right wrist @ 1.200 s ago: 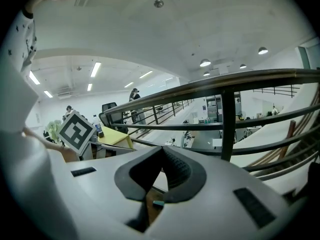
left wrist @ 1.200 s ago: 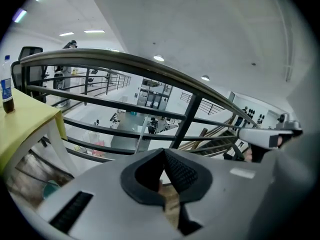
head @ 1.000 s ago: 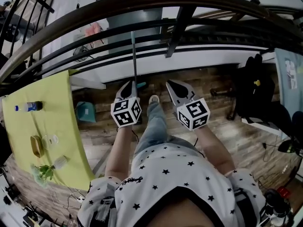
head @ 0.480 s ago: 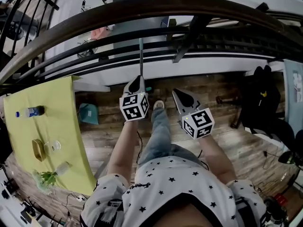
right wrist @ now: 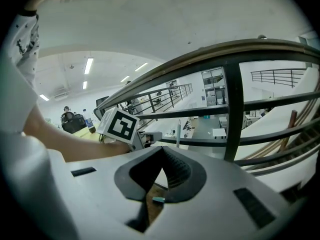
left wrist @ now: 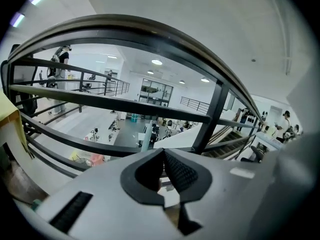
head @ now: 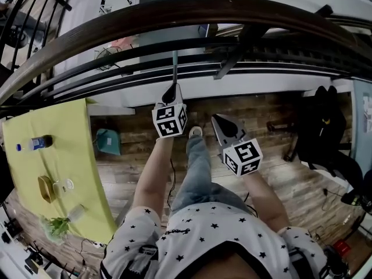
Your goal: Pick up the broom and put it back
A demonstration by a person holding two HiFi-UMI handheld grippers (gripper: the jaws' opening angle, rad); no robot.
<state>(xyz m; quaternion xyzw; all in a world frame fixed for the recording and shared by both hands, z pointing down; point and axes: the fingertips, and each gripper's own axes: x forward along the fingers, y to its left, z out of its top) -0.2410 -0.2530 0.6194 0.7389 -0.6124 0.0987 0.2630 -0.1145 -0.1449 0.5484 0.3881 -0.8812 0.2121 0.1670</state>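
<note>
Left gripper (head: 170, 93): upper centre of the head view, at the end of your outstretched forearm. Jaws clenched tip to tip, and its own view shows nothing between them.

Right gripper (head: 216, 119): just right of the left one and lower in the frame, apart from it. Jaws also clenched and empty. Only floor shows through the hollow behind the tips.

Broom (head: 174, 68): only its thin grey handle shows, a near-vertical line in the upper centre of the head view. It crosses in front of the dark lower bars of the Railing (head: 192, 7). Its lower end runs down to the left gripper's tips, but you cannot tell whether the two touch. The brush end is hidden.

Table (head: 70, 156): yellow-green top along the left edge of the head view, well apart from both grippers. A Bottle (head: 35, 143) lies on it at far left.

Teal container (head: 107, 139): on the wood floor, just right of the table.

Shoe (head: 193, 131): yours, between the two grippers and slightly below them.
</note>
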